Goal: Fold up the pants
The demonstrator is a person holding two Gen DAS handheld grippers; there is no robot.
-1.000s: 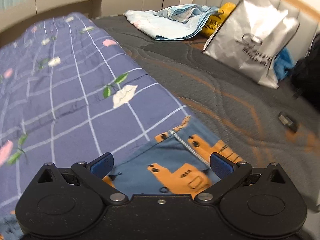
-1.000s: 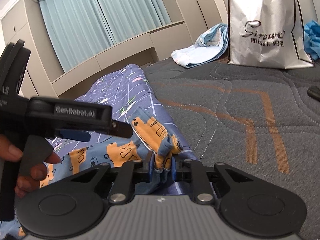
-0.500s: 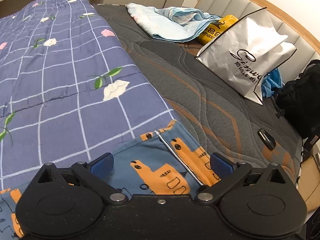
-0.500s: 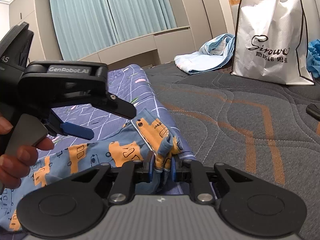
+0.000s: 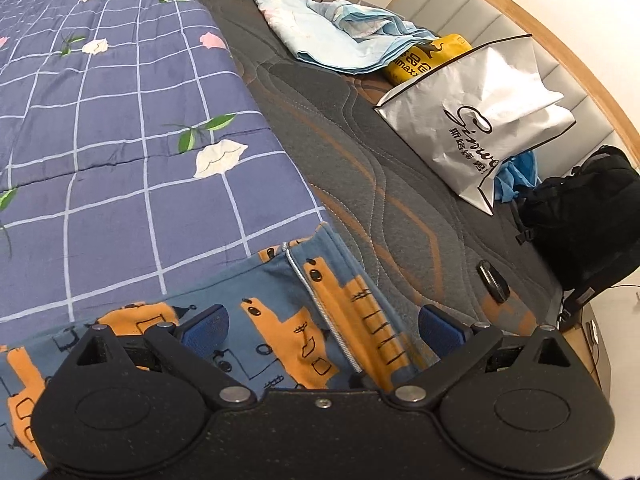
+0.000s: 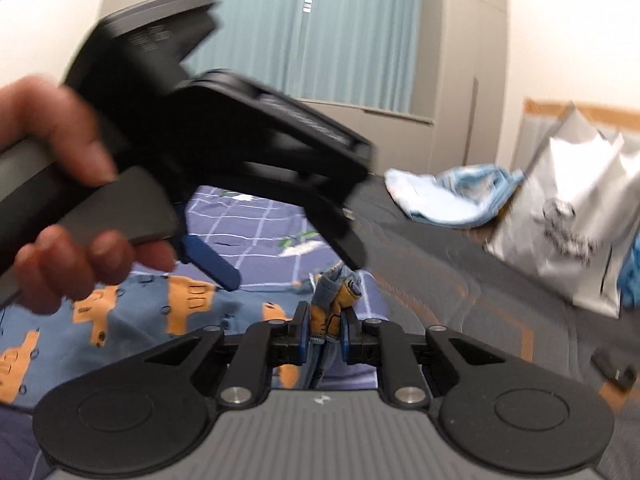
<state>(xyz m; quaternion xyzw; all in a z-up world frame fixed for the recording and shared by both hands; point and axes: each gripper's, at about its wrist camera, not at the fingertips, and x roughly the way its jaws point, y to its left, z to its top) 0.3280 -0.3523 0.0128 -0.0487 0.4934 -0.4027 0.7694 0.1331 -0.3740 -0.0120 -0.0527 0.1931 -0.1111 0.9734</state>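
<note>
My right hand-held gripper (image 6: pixel 324 334) is clamped on a bunched corner of the pants (image 6: pixel 132 312), low in the centre of its frame. A second ago that corner sat lower against the checked quilt (image 6: pixel 256 224); now my right wrist has rolled and lifted, so the curtain fills the top of the frame and the pinched fabric stands up between the pads. My left hand-held gripper (image 5: pixel 320 322) has its fingers spread wide apart over the blue-and-orange fabric with nothing pinched, as it did a second ago, though its view has tipped further down, so the pants edge with its grey stitched seam (image 5: pixel 320 312) now fills the bottom centre. In the right view my left hand (image 6: pixel 60 184) and its tool loom much closer at the upper left.

The pants lie on the quilt on the bed (image 5: pixel 360 152), their edge just at the quilt's border. I judge the fold is starting: the lifted corner is ready to be carried over.
</note>
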